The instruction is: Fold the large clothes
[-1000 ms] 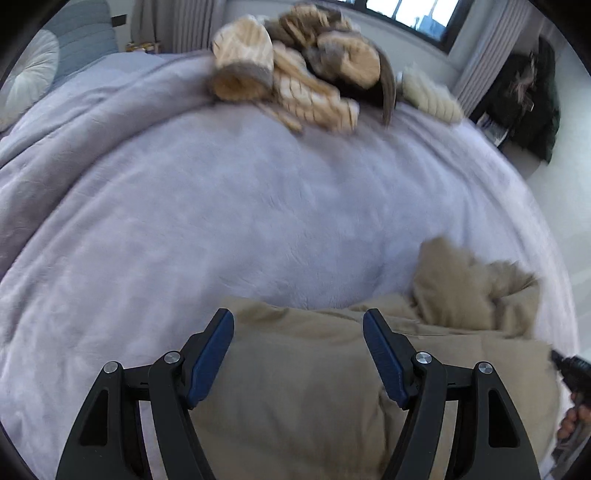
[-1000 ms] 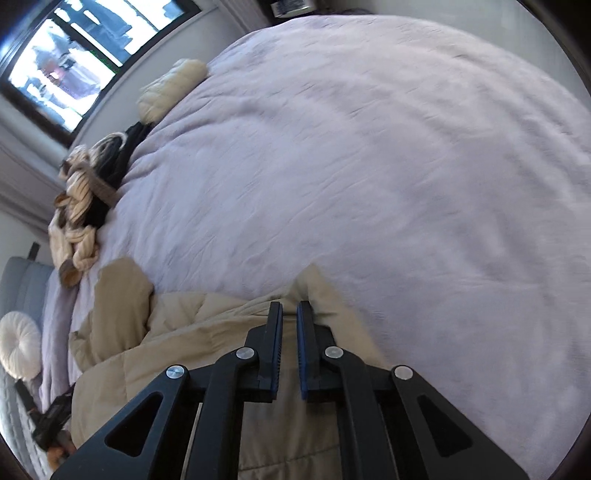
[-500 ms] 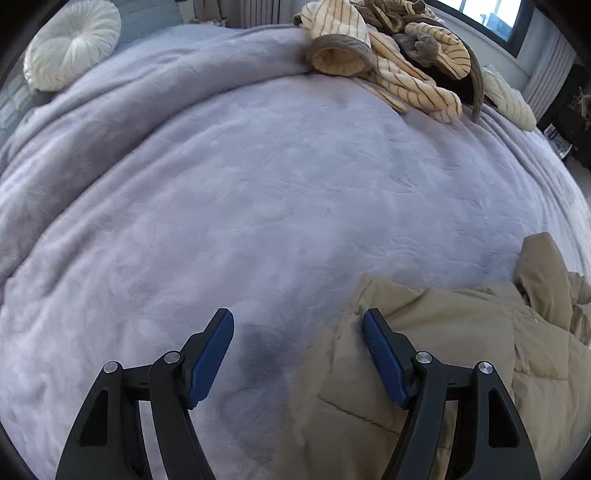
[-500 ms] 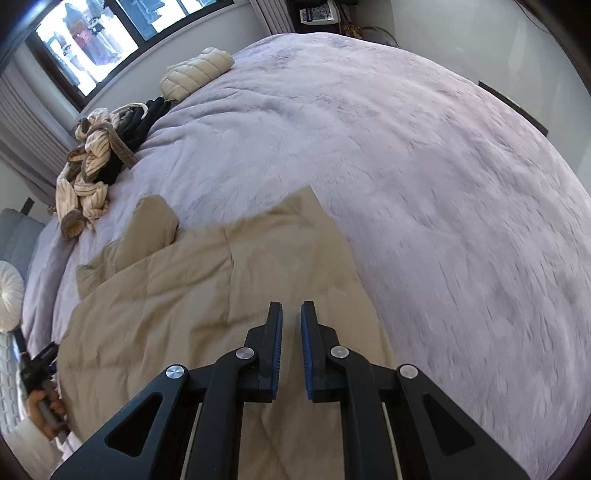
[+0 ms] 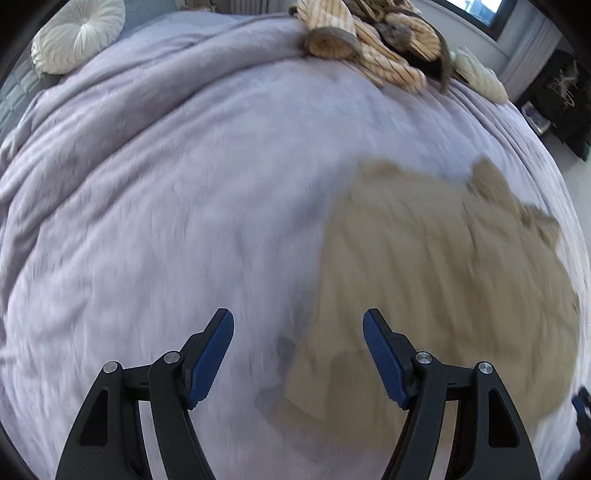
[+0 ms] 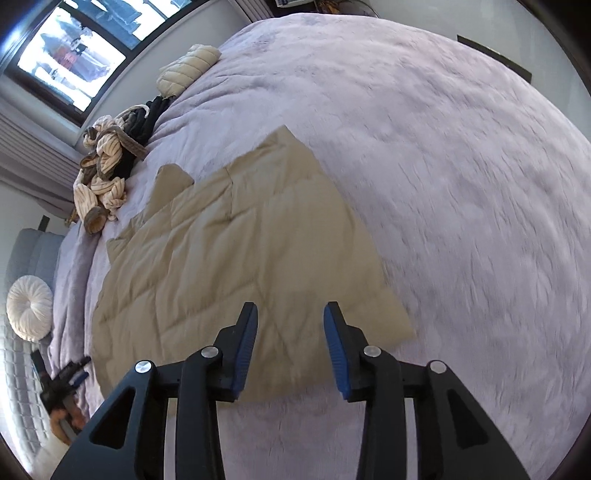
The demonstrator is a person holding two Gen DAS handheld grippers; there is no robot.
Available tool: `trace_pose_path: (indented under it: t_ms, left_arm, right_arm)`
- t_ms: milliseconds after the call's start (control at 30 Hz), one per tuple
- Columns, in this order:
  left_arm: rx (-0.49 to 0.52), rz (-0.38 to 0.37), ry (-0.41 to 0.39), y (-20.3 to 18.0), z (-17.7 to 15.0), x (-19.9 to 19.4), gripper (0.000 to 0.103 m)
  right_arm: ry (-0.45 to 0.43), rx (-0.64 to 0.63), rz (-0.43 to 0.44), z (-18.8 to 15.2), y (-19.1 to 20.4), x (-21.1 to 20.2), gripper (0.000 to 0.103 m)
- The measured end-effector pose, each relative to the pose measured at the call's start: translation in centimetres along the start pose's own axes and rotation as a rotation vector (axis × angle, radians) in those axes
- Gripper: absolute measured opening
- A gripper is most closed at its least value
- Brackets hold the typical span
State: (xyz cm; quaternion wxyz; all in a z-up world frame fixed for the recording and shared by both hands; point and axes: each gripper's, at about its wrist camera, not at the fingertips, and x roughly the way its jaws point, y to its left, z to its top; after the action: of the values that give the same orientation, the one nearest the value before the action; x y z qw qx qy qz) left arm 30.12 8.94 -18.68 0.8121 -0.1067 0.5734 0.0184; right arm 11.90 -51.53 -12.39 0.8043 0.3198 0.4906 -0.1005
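Tan quilted padded garment (image 6: 236, 254) now lies spread flat on the lilac plush bed cover (image 6: 461, 184); a second ago its edge was bunched up right at the closed jaws of the right gripper (image 6: 290, 347). These jaws have just been opening and now stand at a moderate gap, with nothing pressed between the blue pads. The garment's near edge lies on the bed below and beyond them, and its near corner is a little to their right in the right wrist view.

The left gripper (image 5: 298, 354) has its jaws wide apart, as before, and holds nothing. A second ago the garment filled the space between these jaws. Now its left edge passes between them in the blurred left wrist view, and most of the tan fabric (image 5: 443, 266) stretches out to the right, on the bed and apart from the pads.

In the right wrist view, a hand (image 6: 64, 417) with the other gripper shows at the lower left, beside the far side of the garment.

Farther out, at the window side of the bed, lies a heap of cream striped knit clothes with dark pieces (image 6: 107, 162), and next to it a folded cream quilted item (image 6: 188, 68). A round white pleated cushion (image 5: 79, 33) rests at the head of the bed.
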Motion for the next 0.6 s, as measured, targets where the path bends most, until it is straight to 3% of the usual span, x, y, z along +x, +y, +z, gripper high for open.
trace_pose_path:
  t_ms: [67,133,233,467,567,600]
  left_arm:
    - [-0.012,-0.023,0.011,0.2,-1.9,-0.7,0.075]
    - [-0.037,-0.045,0.014,0.4,-3.9,-1.5,0.102]
    - [-0.061,-0.104,-0.013,0.3,-6.1,-2.4,0.102]
    - [-0.108,-0.199,0.026,-0.3,-8.3,-1.6,0.102]
    - [-0.150,-0.235,0.043,-0.2,-8.5,-0.9,0.102]
    - [-0.162,-0.247,0.046,-0.1,-8.6,-0.6,0.102]
  right_arm:
    - [0.012,0.015,0.008,-0.7,-0.3,-0.1,0.042]
    - [0.025,0.023,0.022,-1.5,-0.6,-0.2,0.046]
    - [0.044,0.040,0.038,-2.7,-0.9,-0.2,0.053]
    - [0.077,0.088,0.087,-4.6,-1.5,0.2,0.067]
    - [0.092,0.134,0.130,-5.2,-2.1,0.6,0.084]
    - [0.096,0.147,0.143,-5.4,-2.2,0.8,0.085]
